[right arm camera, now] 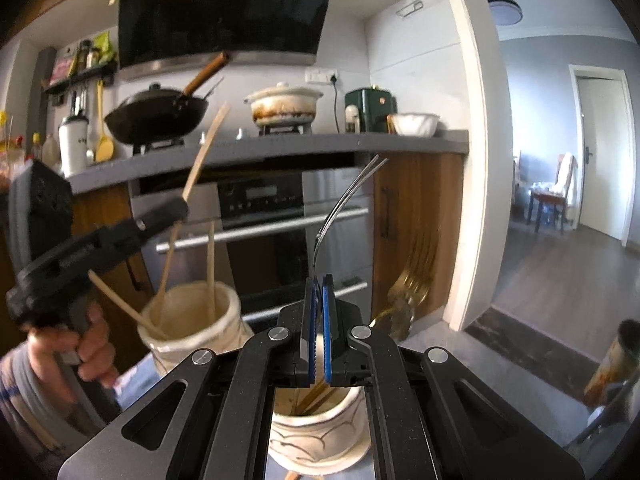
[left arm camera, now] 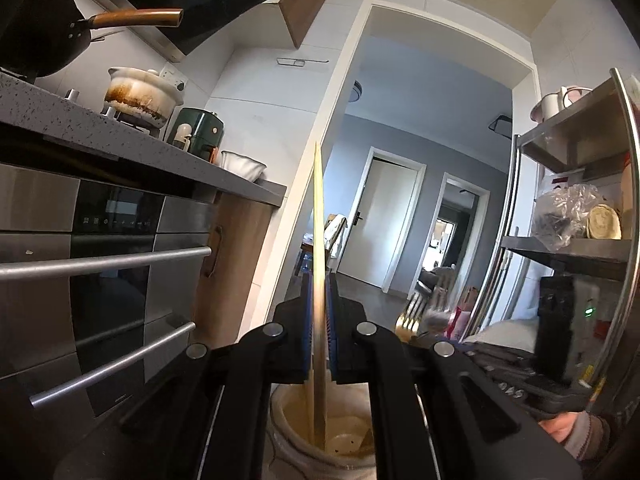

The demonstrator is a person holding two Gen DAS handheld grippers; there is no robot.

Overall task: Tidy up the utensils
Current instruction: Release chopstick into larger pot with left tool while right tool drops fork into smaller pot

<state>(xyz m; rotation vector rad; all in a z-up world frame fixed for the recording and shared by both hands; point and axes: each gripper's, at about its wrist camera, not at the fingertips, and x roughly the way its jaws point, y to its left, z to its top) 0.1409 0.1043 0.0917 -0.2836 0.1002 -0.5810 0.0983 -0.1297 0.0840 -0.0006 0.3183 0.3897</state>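
My left gripper [left arm camera: 319,280] is shut on a wooden chopstick [left arm camera: 318,240] that stands upright, its lower end inside a cream ceramic holder [left arm camera: 288,412]. In the right wrist view the left gripper [right arm camera: 176,210] holds that chopstick [right arm camera: 200,160] over the holder [right arm camera: 224,320], which has other wooden sticks in it. My right gripper [right arm camera: 319,284] is shut on a thin dark metal utensil [right arm camera: 340,208] above a second patterned ceramic holder [right arm camera: 316,436] with gold utensils inside. A gold fork [right arm camera: 408,284] sticks out beside it, blurred.
A grey counter [right arm camera: 280,148] carries a black wok [right arm camera: 156,116], a stained white pot [right arm camera: 284,106], a green appliance [right arm camera: 370,108] and a white bowl [right arm camera: 414,124]. An oven [right arm camera: 280,232] is below. A steel shelf rack [left arm camera: 580,200] stands right. A doorway [right arm camera: 560,200] opens right.
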